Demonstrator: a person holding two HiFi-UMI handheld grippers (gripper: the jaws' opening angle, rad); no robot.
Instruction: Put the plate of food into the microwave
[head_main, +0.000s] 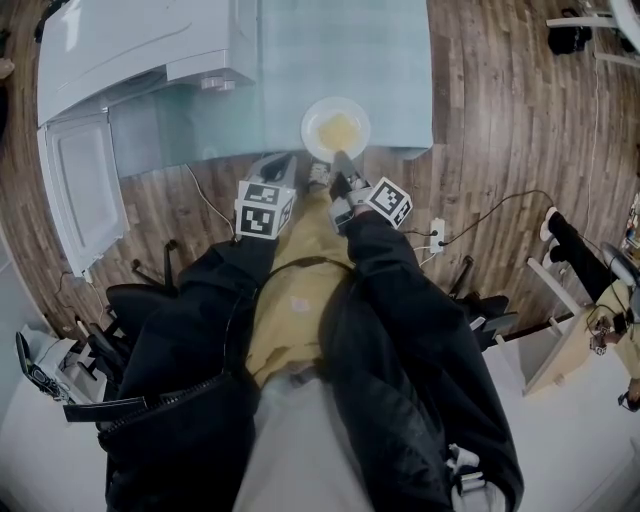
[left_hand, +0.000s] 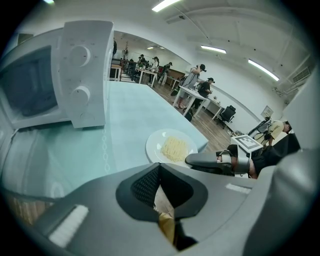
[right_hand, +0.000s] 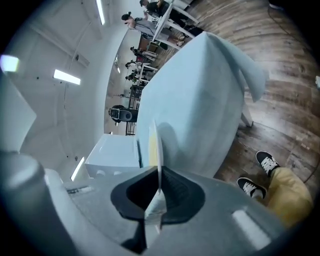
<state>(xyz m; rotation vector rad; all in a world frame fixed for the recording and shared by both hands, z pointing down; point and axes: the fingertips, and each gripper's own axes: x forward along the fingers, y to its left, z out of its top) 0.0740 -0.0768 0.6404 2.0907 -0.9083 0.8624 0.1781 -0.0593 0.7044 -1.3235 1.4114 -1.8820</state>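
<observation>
A white plate (head_main: 336, 128) with a heap of yellow noodles lies on the pale blue glass table (head_main: 400, 60), near its front edge. My right gripper (head_main: 341, 163) reaches over that edge and is shut on the plate's near rim. In the right gripper view the plate (right_hand: 159, 142) stands edge-on between the pads of the right gripper (right_hand: 159, 172). My left gripper (head_main: 284, 166) hangs just left of it at the table's edge, shut and holding nothing. The left gripper view shows the plate (left_hand: 172, 146) and the right gripper (left_hand: 190, 159) beside it. The white microwave (head_main: 130, 50) stands at the table's far left.
The microwave's door (head_main: 85, 190) stands open, swung out past the table's left edge. Its knob panel (left_hand: 82, 75) faces my left gripper. A power strip (head_main: 436, 232) and cables lie on the wooden floor. Black chairs (head_main: 140, 300) stand close at the left.
</observation>
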